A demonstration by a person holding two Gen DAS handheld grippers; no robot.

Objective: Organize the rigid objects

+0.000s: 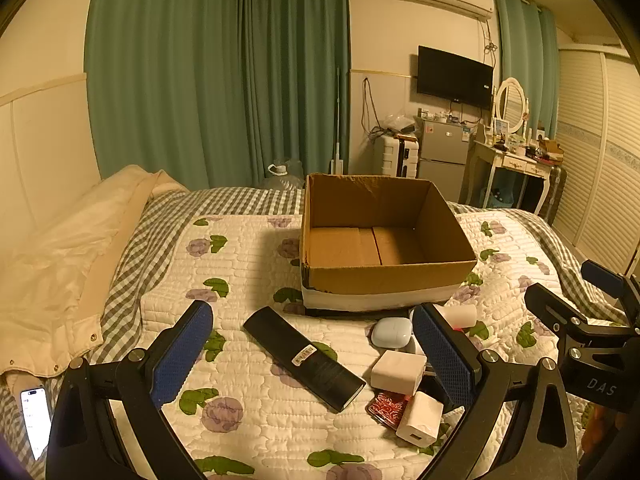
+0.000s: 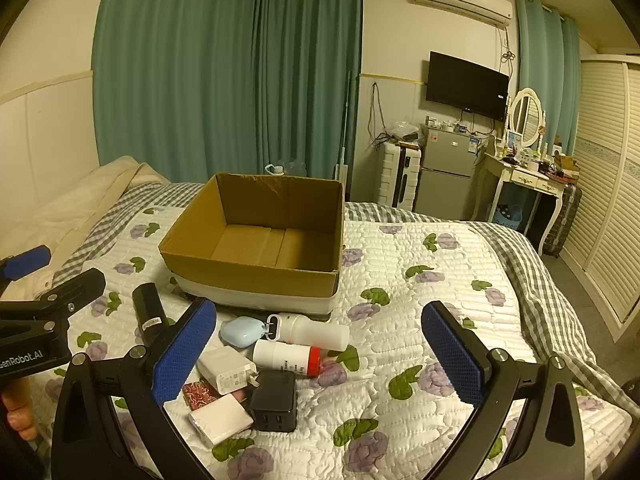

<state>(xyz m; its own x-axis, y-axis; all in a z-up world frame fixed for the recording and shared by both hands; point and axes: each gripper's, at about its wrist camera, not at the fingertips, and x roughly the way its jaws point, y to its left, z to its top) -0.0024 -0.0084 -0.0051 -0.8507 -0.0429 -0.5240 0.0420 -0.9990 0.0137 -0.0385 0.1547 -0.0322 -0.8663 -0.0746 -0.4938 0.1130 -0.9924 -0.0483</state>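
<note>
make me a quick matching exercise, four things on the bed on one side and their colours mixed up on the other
Things:
1. cardboard box
2. earbud case
3. power adapter
4. bottle cap

Colours:
a. black
b. red
c. brown
d. pale blue

Pairs: 1-c, 2-d, 3-a, 4-b
</note>
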